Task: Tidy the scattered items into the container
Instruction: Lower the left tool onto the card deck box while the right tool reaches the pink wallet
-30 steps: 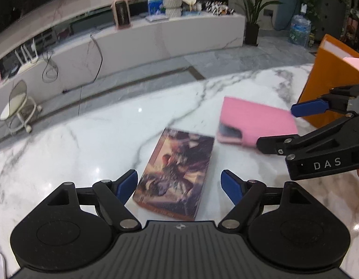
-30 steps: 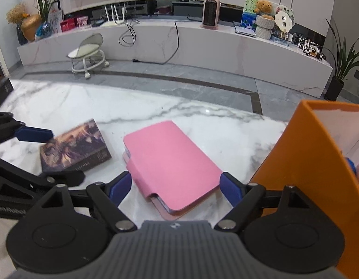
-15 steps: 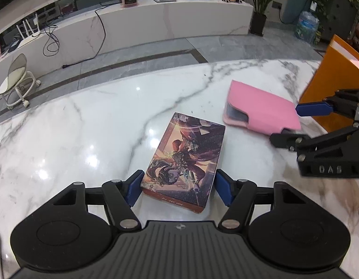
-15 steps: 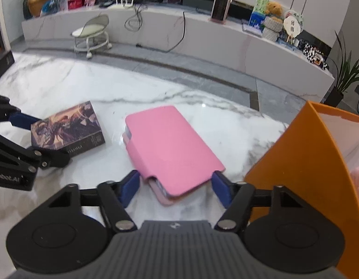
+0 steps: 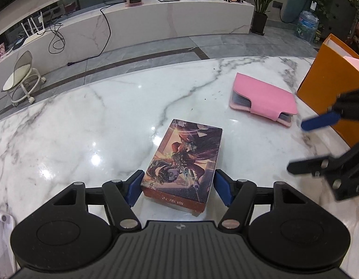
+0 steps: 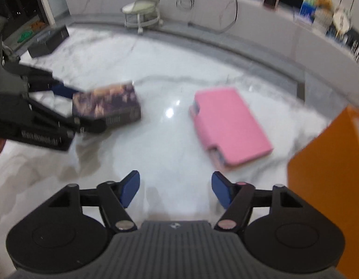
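I am bringing my left gripper [image 5: 178, 189] down around the near end of the illustrated box [image 5: 182, 160], which is lying flat on the marble table [image 5: 86, 121]; the blue pads are standing spread on either side of its long edges, the left pad looking just at the side wall and the right one a little off it, so nothing is clamped. My right gripper [image 6: 176, 191] is hanging spread and empty over bare marble, with the pink case [image 6: 230, 125] lying ahead and to its right, near the orange container [image 6: 328, 181], whose wall is rising at the table's right side. Both loose items are sitting outside that container; something pale pink is showing over its rim in the left view. I judge the box to be stiff and light enough for one hand, its glossy sides likely slippery, so squeezing squarely across the short width near the end should be holding it. The pink case looks soft-covered with a flap; gripping across its thickness at the closed edge seems safest.
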A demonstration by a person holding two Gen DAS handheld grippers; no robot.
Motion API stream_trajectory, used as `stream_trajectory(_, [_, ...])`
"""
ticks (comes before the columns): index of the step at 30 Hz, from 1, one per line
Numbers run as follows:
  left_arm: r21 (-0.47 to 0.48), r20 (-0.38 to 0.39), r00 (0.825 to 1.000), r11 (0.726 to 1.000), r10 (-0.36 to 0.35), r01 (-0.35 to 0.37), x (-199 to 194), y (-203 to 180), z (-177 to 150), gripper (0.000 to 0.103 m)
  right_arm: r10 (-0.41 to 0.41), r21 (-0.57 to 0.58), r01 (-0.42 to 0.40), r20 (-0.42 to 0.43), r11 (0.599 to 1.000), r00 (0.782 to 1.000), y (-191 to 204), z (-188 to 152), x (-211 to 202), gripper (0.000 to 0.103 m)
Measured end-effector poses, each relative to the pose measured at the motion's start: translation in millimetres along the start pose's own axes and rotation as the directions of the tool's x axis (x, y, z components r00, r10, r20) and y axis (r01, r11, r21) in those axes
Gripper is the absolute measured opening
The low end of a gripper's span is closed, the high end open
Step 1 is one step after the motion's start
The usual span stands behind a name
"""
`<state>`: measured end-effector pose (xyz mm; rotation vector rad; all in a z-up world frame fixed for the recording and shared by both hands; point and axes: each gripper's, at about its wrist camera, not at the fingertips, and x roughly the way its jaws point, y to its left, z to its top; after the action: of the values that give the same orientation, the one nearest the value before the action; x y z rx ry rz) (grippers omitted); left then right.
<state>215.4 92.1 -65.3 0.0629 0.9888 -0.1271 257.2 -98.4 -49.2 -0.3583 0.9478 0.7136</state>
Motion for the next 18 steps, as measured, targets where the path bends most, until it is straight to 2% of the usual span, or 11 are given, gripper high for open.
stream_trajectory(3, [-0.005, 0.002, 1.000, 1.000, -0.004, 0.004, 5.7, 4.0, -1.4, 0.076, -0.036, 0.021, 0.035, 0.084, 0.999, 0.996, -1.3, 7.1, -0.9, 0.073])
stream_trajectory(7, [0.000, 0.011, 1.000, 1.000, -0.015, 0.015, 11.4, 8.9, -3.4, 0.076, -0.144, 0.041, 0.139, 0.186, 0.989, 0.972, -5.3, 11.3, 9.2, 0.091])
stream_trajectory(8, [0.002, 0.015, 1.000, 1.000, -0.018, 0.018, 11.7, 10.3, -3.3, 0.076, -0.167, 0.051, 0.160, 0.202, 0.986, 0.965, -7.4, 11.9, 12.7, 0.092])
stream_trajectory(13, [0.009, 0.030, 0.999, 1.000, -0.022, 0.021, 12.9, 15.4, -3.3, 0.076, -0.227, 0.085, 0.213, 0.212, 0.973, 0.951, -14.1, 6.2, 32.6, 0.092])
stream_trajectory(18, [0.012, 0.034, 0.999, 1.000, -0.020, 0.020, 13.3, 15.3, -4.0, 0.076, -0.277, 0.116, 0.257, 0.210, 0.959, 0.938, -20.2, -0.9, 52.9, 0.099])
